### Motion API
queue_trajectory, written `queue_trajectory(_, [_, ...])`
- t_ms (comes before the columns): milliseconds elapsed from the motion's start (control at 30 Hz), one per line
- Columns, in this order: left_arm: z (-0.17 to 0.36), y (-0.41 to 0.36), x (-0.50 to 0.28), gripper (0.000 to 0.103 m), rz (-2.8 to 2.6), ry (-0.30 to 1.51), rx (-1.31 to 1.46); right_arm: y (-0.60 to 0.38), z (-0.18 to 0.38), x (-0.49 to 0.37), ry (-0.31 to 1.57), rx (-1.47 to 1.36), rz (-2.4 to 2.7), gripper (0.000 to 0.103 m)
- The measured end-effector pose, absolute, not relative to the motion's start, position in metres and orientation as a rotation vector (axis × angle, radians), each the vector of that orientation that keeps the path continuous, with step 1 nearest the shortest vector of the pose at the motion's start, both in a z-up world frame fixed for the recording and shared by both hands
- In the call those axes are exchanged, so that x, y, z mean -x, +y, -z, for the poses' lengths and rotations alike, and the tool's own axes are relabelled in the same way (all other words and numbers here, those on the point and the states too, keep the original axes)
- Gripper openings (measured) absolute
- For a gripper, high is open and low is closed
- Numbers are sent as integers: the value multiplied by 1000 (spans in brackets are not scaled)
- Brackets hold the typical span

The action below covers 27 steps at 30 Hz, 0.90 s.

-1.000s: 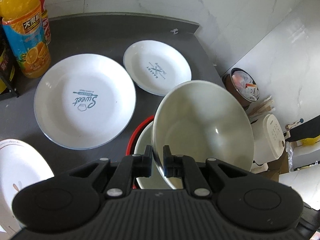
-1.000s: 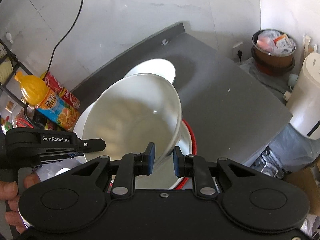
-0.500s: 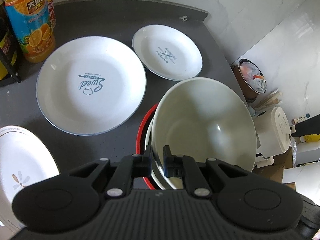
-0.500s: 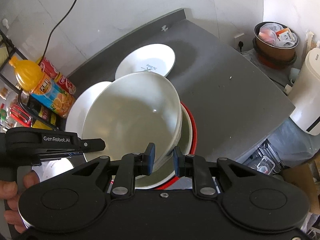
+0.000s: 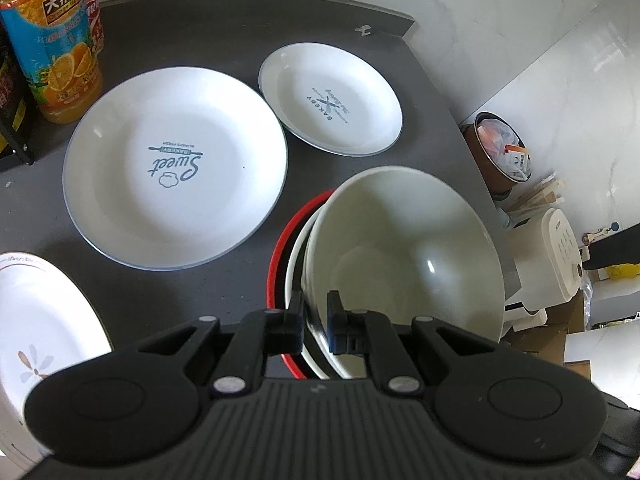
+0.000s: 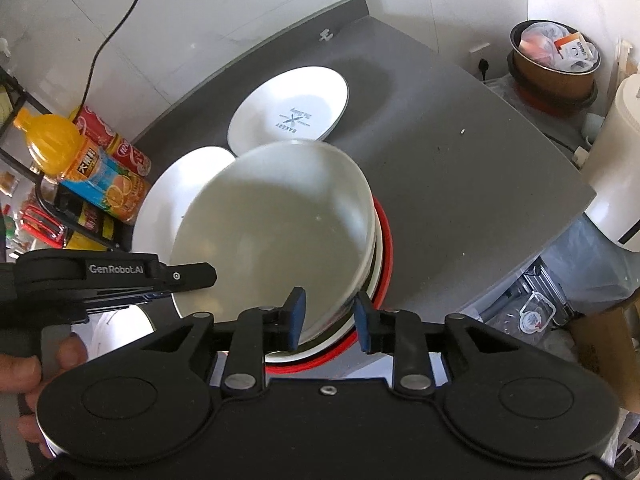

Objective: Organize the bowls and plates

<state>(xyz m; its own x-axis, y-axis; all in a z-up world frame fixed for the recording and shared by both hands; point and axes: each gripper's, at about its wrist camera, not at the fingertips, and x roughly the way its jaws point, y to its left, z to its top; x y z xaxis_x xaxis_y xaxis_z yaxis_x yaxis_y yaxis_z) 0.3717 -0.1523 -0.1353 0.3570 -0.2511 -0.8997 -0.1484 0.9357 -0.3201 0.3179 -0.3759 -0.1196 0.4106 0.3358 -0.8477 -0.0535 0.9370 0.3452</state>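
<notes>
A cream bowl (image 5: 404, 264) (image 6: 276, 224) sits slightly tilted in a stack, nested in a white bowl (image 5: 294, 268) inside a red-rimmed bowl (image 5: 276, 264). My left gripper (image 5: 314, 326) is shut on the cream bowl's near rim; in the right wrist view it reaches in from the left (image 6: 192, 276). My right gripper (image 6: 330, 318) is open, its fingers standing either side of the same bowl's rim. A large "Sweet" plate (image 5: 176, 168), a small bakery plate (image 5: 330, 98) (image 6: 288, 116) and a flower-patterned plate (image 5: 40, 340) lie on the grey counter (image 6: 460, 168).
An orange juice bottle (image 5: 56, 52) and a red can (image 5: 94, 20) stand at the back left by a black rack. The counter's right edge drops to a waste bin (image 6: 554, 64) and a white appliance (image 5: 556, 256). A hand (image 6: 24, 368) holds the left gripper.
The cream bowl has come down into the stack of bowls. My right gripper's fingers have spread apart around its rim. My left gripper keeps its hold.
</notes>
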Motion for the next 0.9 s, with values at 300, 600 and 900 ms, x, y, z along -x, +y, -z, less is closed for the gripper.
queue_trajectory(300, [131, -149, -369, 11, 34, 1190, 346, -384, 114, -321, 1086, -260, -246, 25])
queue_trajectory(600, [125, -142, -365, 12, -1, 1180, 379, -388, 116, -326, 1095, -244, -268, 15])
queue_trajectory(900, [107, -130, -361, 33, -81, 1131, 433, -403, 95, -343, 1027, -264, -344, 31])
